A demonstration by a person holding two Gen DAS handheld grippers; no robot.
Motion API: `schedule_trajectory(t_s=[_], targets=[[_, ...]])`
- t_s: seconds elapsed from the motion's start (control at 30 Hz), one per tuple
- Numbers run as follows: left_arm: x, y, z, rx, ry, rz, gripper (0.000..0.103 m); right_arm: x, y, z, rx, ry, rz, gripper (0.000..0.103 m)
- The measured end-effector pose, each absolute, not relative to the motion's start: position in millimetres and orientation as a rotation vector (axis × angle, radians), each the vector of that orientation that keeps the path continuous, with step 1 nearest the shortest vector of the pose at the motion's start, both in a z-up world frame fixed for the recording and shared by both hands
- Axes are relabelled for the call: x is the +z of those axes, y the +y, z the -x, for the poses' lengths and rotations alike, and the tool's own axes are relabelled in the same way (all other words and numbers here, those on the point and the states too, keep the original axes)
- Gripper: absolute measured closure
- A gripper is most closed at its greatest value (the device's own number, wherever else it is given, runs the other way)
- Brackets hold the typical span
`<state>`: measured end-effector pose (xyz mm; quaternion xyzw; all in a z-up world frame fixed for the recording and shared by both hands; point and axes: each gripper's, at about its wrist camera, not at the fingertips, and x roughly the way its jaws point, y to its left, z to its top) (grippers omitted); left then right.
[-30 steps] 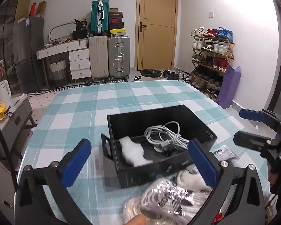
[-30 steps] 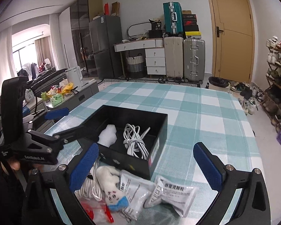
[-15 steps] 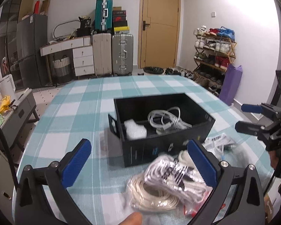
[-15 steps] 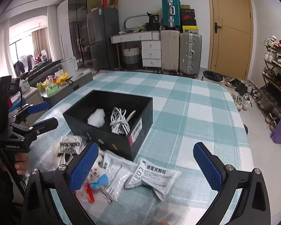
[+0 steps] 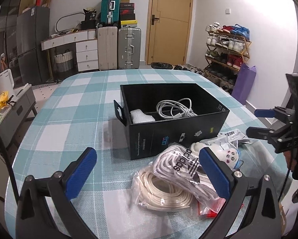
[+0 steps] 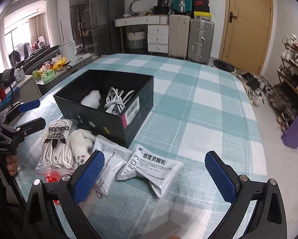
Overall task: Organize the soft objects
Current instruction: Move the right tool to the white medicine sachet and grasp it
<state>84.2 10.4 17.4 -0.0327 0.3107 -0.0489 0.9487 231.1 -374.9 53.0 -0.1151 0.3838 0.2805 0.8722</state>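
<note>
While both tools hang above the checked tablecloth [image 5: 73,107], the left gripper [image 5: 147,171] has its jaws spread wide and empty, and the right gripper [image 6: 155,173] is just as wide, holding nothing. The black box [image 5: 174,131] already holds a white cable [image 5: 174,108] and a foam wad [image 5: 140,116]. Just in front of it lie bagged laces [image 5: 178,167], a cream cord coil [image 5: 161,191], a plush toy [image 5: 228,155] and two grey sachets [image 6: 151,165].

Your right gripper [image 6: 155,174] hangs with jaws wide apart above two grey packets [image 6: 149,166] on the checked tablecloth [image 6: 198,103]. The black box [image 6: 113,107] behind them holds a white cable [image 6: 115,99].
</note>
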Motion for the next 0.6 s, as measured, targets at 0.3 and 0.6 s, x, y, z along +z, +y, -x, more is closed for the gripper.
schedule_trajectory(t_s=[0.3,0.6], targets=[[11,12,-83,-0.102,0.634,0.080,0.000,31,-371,-240,0.553,0.892,0.284,0.000],[5,9,-85,-0.102,0.656,0.077,0.000,14,-368,-246,0.545,0.935,0.310,0.000]])
